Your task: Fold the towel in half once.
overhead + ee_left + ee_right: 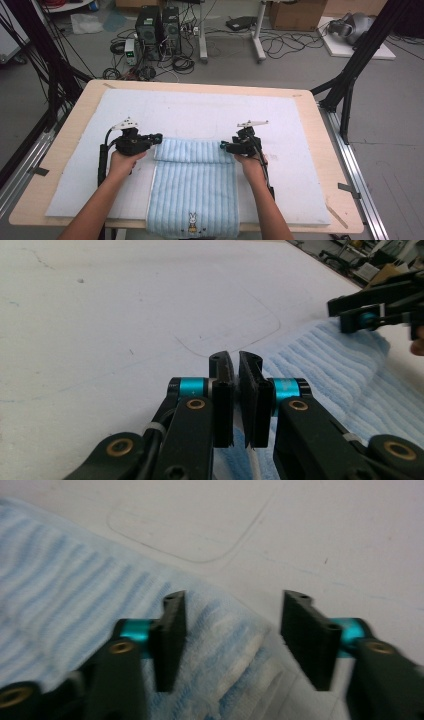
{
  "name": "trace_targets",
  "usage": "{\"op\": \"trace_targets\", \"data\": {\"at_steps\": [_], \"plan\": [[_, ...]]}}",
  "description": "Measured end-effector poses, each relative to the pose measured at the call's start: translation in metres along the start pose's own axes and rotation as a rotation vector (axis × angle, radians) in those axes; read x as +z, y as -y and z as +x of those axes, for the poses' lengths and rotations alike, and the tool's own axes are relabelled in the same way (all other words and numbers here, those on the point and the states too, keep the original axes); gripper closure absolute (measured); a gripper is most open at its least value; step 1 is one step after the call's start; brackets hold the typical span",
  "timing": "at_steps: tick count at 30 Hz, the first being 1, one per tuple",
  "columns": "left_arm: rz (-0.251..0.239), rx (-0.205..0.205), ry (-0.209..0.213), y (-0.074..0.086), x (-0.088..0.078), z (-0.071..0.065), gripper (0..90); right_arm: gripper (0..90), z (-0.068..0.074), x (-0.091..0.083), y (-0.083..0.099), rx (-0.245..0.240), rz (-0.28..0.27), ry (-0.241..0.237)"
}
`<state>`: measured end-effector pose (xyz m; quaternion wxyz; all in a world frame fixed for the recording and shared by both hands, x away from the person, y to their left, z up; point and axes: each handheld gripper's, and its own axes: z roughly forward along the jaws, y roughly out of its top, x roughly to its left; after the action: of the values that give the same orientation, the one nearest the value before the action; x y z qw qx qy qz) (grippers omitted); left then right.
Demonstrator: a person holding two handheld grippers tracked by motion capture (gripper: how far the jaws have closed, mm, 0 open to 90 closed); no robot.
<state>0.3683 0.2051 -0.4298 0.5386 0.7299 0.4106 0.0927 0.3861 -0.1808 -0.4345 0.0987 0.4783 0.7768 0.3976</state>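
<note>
High view: light blue towel (194, 192) spread on the white mat (200, 112) near the table's (327, 150) front edge, ribbed, far end folded back over itself into a thick band, near end hanging slightly past the mat with a small rabbit motif (192, 222) on it. Left gripper (159, 138) at the band's left corner, right gripper (222, 145) at its right corner, both lying level and pointing inward towards each other, each held by a hand coming up from the bottom edge. Grey floor beyond the table, with computer towers (159, 26) and loose cables.

Left gripper view: black jaws drawn nearly together, a narrow slit between the pads, a white hem of towel edge (254, 465) caught low between them and blue ribbed cloth spreading to the right. Farther off at upper right, the other gripper's black jaw with its teal fitting, over the towel's far corner. Bare white mat to the left and ahead, faint outline drawn on it.

Right gripper view: blurred. Jaws standing moderately apart, pads clear of the cloth. Towel corner (235, 655) lying in the gap, below and just beside the left jaw; right jaw over bare mat.
</note>
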Motion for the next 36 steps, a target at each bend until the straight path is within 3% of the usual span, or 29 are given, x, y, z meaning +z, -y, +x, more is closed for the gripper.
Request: {"op": "trace_targets", "data": {"at_steps": [1,2,9,14,16,20,26,27,29,32,36], "plan": [[-0.009,-0.001,0.007,0.000,-0.002,0.000,84.1,78.0,-0.001,0.003,0.001,-0.006,0.015,-0.027],[-0.012,-0.001,0.009,0.000,-0.004,-0.001,84.2,80.7,-0.001,0.001,0.001,-0.041,0.004,-0.029],[-0.053,0.002,0.044,0.007,-0.015,-0.008,84.2,81.0,0.013,-0.025,0.004,-0.133,-0.091,-0.016],[-0.075,0.013,0.070,0.014,-0.022,-0.015,84.2,80.9,0.019,-0.040,0.009,-0.174,-0.128,-0.035],[-0.084,0.021,0.077,0.014,-0.023,-0.017,84.2,81.5,0.022,-0.044,0.011,-0.207,-0.135,-0.021],[-0.098,0.034,0.090,0.014,-0.027,-0.021,84.3,82.6,0.021,-0.051,0.015,-0.195,-0.176,-0.008],[-0.082,0.026,0.111,0.020,-0.030,-0.025,84.2,82.8,0.026,-0.062,0.025,-0.198,-0.183,-0.060],[-0.072,0.033,0.117,0.022,-0.031,-0.027,84.2,82.7,0.028,-0.065,0.035,-0.208,-0.164,-0.084],[-0.060,0.035,0.132,0.025,-0.032,-0.031,84.2,82.7,0.029,-0.066,0.045,-0.223,-0.145,-0.087],[-0.047,0.049,0.141,0.029,-0.034,-0.038,84.1,82.5,0.028,-0.070,0.060,-0.220,-0.150,-0.111],[-0.030,0.062,0.152,0.036,-0.039,-0.046,84.1,82.3,0.027,-0.076,0.070,-0.234,-0.132,-0.150]]}}
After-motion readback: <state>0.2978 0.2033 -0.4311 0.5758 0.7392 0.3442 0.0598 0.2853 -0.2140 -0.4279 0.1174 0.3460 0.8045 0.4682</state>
